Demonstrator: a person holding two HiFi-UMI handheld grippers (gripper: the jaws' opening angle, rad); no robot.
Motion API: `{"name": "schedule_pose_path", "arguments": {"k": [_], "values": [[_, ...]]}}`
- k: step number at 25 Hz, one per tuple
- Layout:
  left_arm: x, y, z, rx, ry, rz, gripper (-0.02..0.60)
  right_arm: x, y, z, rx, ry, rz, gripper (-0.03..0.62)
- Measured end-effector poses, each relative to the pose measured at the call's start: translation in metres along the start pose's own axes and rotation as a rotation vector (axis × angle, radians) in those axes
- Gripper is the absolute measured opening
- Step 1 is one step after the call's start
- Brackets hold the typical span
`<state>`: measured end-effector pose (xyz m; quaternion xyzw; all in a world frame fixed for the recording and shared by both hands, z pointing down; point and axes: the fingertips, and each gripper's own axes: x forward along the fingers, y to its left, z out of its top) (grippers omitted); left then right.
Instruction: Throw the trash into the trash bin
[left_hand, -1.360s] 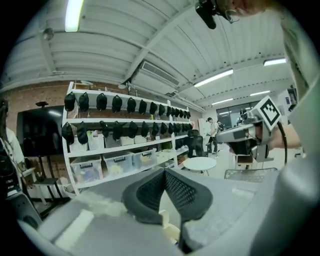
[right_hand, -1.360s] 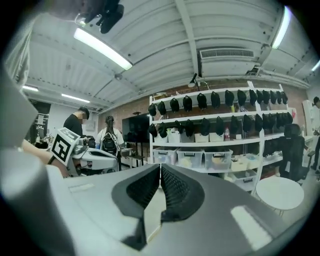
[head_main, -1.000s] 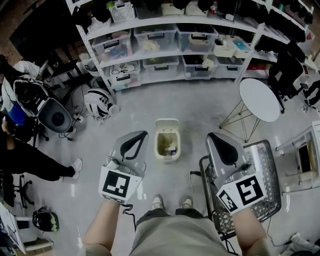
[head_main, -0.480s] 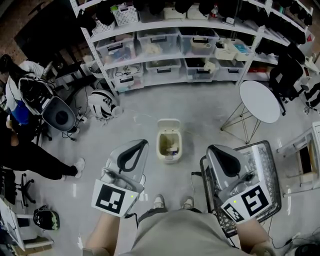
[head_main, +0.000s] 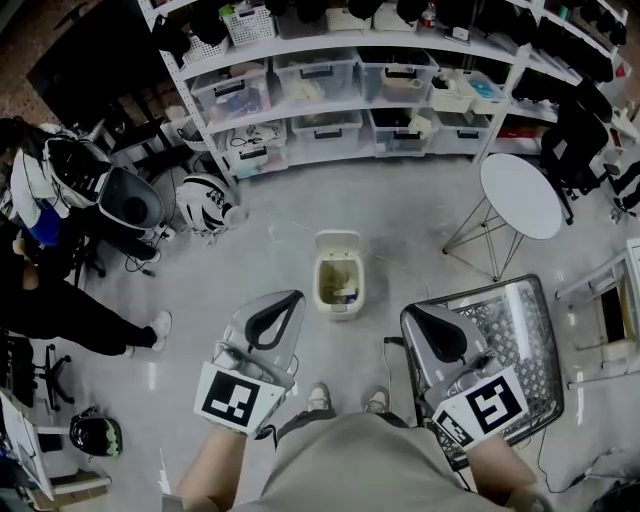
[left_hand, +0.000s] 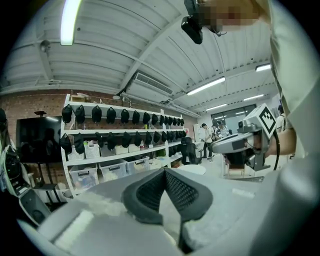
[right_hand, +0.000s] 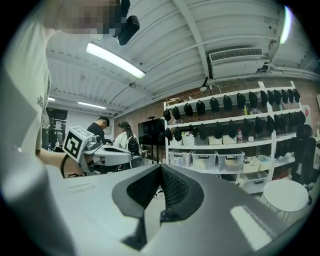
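Trash bin (head_main: 338, 290), cream, set on the grey floor (head_main: 400, 230) straight ahead of the person's shoes (head_main: 318, 398), with its lid (head_main: 337, 241) tipped up at the far side and its mouth open. Inside, a few bits of trash (head_main: 345, 294), too small to name. On the near-left side, left gripper (head_main: 287, 300), held above the floor and aimed toward the bin but well short of it; jaws pressed together, ribbed black pads (left_hand: 147, 190) meeting along one line, nothing caught between. On the near-right side, right gripper (head_main: 422, 318), likewise closed tight and empty, pads (right_hand: 175, 190) touching; seen from the head view over the left rim of a wire basket (head_main: 520, 335) on a dark frame. Beyond the basket, round white table (head_main: 518, 195) on thin legs. Along the far edge of the floor, white shelving (head_main: 340, 45) loaded with clear bins (head_main: 315, 78). Left of the shelving, a black-and-white helmet (head_main: 205, 203) on the floor. At the left edge, another person in dark trousers (head_main: 60, 315), one leg stretched out.
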<state>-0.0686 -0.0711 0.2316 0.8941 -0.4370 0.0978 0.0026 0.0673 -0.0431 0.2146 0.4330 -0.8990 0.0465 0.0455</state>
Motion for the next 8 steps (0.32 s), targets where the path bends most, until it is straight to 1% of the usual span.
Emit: {"name": "schedule_pose_path", "arguments": {"k": [4, 8], "values": [[0.006, -0.005, -0.007, 0.013, 0.014, -0.024, 0.002, 0.0, -0.006, -0.002, -0.01, 0.008, -0.01, 0.005], [0.011, -0.005, -0.009, -0.038, 0.032, -0.011, 0.002, 0.004, -0.013, 0.0, -0.016, 0.0, -0.015, 0.005]]}}
